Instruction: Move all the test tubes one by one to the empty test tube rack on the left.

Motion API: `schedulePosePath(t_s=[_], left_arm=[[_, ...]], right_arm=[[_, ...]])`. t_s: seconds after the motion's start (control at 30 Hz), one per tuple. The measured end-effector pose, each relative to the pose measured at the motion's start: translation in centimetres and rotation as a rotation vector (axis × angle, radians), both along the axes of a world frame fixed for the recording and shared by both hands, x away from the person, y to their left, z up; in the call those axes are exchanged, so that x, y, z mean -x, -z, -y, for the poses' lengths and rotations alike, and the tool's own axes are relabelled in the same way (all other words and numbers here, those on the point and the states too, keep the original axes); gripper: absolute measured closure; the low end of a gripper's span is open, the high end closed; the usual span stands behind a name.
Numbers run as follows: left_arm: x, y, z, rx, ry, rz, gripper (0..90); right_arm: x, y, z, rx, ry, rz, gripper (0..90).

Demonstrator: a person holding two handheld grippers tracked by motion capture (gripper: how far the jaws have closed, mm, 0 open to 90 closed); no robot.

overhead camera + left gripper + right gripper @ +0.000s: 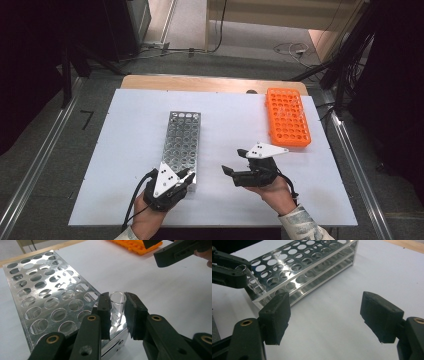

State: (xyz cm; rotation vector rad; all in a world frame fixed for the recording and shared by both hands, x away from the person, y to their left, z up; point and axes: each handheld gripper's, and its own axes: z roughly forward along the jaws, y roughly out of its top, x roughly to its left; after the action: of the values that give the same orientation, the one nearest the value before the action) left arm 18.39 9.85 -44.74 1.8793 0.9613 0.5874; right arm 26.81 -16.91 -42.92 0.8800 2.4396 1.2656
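The left gripper [117, 312] clasps a clear glass tube [117, 305] between its pads, at the near corner of the metal rack [50, 300]. The tube's lower end is hidden behind the jaws and the rack's edge, so whether it sits in a hole cannot be told. Off to its right, the right gripper [324, 317] hovers with jaws spread wide and nothing between them. Beyond that gripper lies an orange rack [287, 117], cut off in the left gripper view.
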Motion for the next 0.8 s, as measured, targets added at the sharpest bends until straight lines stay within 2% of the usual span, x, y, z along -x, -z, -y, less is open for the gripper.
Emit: schedulePosePath(t_s=[0.1,0.23,0.37,0.43,0.63,0.7,0.8], left_arm=[[0.0,0.0,0.0,0.001,-0.005,0.004,69.4],[0.3,-0.4,0.0,0.026,0.002,0.016,64.6],[0.6,-1.0,-0.3,0.066,-0.001,0.043,53.6],[0.8,-1.3,-0.5,0.085,-0.013,0.062,42.3],[0.8,-2.2,-1.8,0.175,-0.091,0.106,32.3],[0.5,-2.2,-2.5,0.182,-0.121,0.106,30.5],[-0.1,-2.1,-3.4,0.178,-0.162,0.106,30.5]], right_arm=[[0.0,0.0,0.0,0.002,0.000,0.001,22.9],[0.0,0.0,0.1,0.000,0.004,0.004,23.0],[-0.2,-0.1,0.5,-0.006,0.023,0.010,23.1],[-0.5,-0.2,1.1,-0.010,0.045,0.020,23.3],[-1.2,-0.5,2.5,-0.027,0.108,0.038,23.8],[-1.8,-0.7,3.7,-0.034,0.154,0.048,24.2],[-2.2,-0.7,4.4,-0.031,0.182,0.055,24.4]])
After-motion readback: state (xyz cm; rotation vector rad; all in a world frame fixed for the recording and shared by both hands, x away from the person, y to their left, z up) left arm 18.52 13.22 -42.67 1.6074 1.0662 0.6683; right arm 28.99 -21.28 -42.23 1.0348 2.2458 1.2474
